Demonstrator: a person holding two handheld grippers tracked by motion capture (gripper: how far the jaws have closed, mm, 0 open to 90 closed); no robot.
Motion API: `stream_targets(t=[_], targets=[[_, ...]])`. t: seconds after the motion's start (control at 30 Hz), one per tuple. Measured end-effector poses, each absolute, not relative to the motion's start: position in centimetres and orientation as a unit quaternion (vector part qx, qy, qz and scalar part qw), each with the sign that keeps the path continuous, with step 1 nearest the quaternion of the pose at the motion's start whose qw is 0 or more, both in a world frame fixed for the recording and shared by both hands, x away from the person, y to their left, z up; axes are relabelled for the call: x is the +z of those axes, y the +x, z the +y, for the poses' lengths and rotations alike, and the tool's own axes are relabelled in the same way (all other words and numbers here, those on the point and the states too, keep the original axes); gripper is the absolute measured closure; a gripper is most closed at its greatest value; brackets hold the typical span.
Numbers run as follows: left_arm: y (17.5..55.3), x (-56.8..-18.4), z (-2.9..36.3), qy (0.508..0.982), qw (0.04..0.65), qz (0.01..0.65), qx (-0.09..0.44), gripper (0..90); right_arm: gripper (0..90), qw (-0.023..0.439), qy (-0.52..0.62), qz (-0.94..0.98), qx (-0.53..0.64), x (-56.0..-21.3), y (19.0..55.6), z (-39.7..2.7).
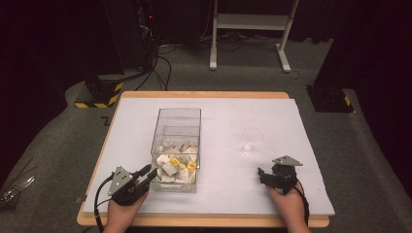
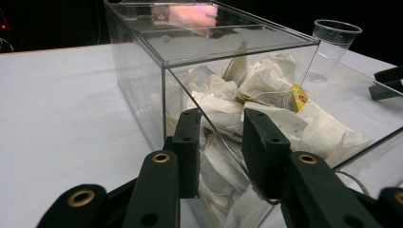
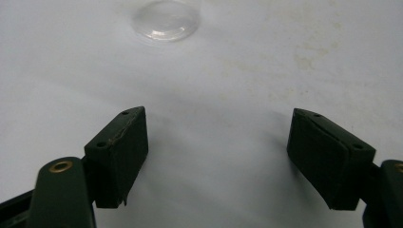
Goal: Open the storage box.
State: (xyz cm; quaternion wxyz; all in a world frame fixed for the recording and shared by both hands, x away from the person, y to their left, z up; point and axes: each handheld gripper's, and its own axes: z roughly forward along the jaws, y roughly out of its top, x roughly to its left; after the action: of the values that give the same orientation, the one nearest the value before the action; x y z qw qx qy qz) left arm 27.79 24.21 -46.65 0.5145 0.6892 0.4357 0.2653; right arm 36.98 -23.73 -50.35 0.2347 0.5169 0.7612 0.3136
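Two grippers work at a table covered with a white sheet (image 1: 223, 194), each in one of the person's hands. At the near left, the left gripper (image 1: 149, 172) reaches into the open near end of a clear plastic box (image 1: 179, 116) that stands lengthwise on the sheet, partly covered by a clear lid over its far part. A heap of tea bags (image 1: 176, 165) fills the near part of the box, white paper pouches with a few yellow tags among them. In the left gripper view the jaws stand close together astride the box's near corner, one just outside the wall and one over the heap, with a white tea bag (image 2: 219, 111) between the tips; whether the pads already press on it I cannot tell. Well apart to the right, the right gripper (image 1: 262, 174) rests low over the bare sheet, its jaws spread wide with nothing between them, as the right gripper view shows. Just beyond it stands a clear plastic cup (image 1: 251, 141), upright, between the box and the sheet's right edge.
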Motion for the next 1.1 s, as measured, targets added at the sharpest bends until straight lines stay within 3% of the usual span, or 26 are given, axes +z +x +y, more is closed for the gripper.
stream_targets(t=[1.1], targets=[[25.9, -46.6, 24.2, 0.691, 0.505, 0.447, 0.259, 69.5, 21.7, 0.233, 0.516, 0.762, 0.315, -50.4, 37.0, -23.8]])
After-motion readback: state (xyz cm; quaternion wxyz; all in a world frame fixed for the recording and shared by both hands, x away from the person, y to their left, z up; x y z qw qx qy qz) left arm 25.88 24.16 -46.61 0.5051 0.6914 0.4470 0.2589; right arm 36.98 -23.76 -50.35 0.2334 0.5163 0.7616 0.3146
